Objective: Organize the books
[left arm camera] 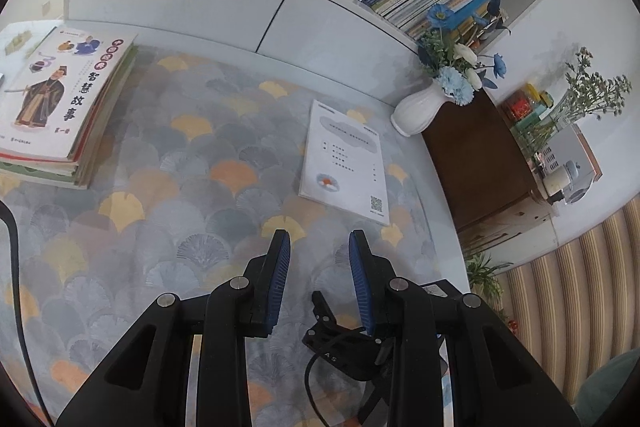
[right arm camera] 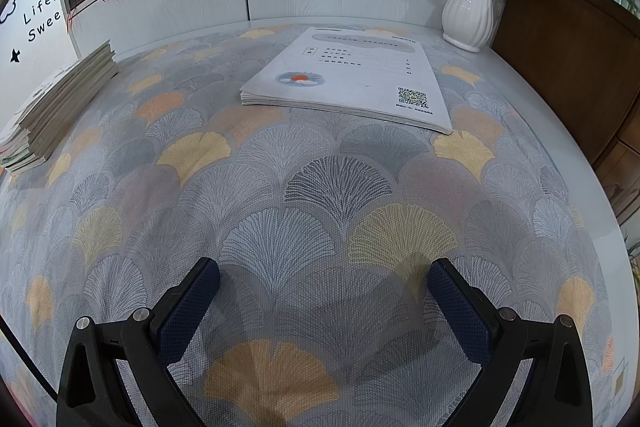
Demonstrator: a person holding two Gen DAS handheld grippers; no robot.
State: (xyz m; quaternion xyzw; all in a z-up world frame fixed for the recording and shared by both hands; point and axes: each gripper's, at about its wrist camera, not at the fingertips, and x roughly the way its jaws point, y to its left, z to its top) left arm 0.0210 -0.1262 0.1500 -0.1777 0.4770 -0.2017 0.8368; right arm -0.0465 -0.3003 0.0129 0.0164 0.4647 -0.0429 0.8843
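Our right gripper [right arm camera: 324,291] has jaws spread wide, empty, low over the desk [right arm camera: 320,195] & aimed at the white booklet [right arm camera: 352,79], prob. to slip around its near edge. Left gripper [left arm camera: 320,251]: jaws partly apart, nothing between, hovering nearer us than the booklet. Book stack [left arm camera: 60,107] lies well left of the booklet, likely its destination; vase [right arm camera: 472,11] just beyond-right.

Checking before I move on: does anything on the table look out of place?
Yes: one white booklet lies alone mid-table on the patterned cloth, apart from the book stack at the left. Both grippers are open and empty.
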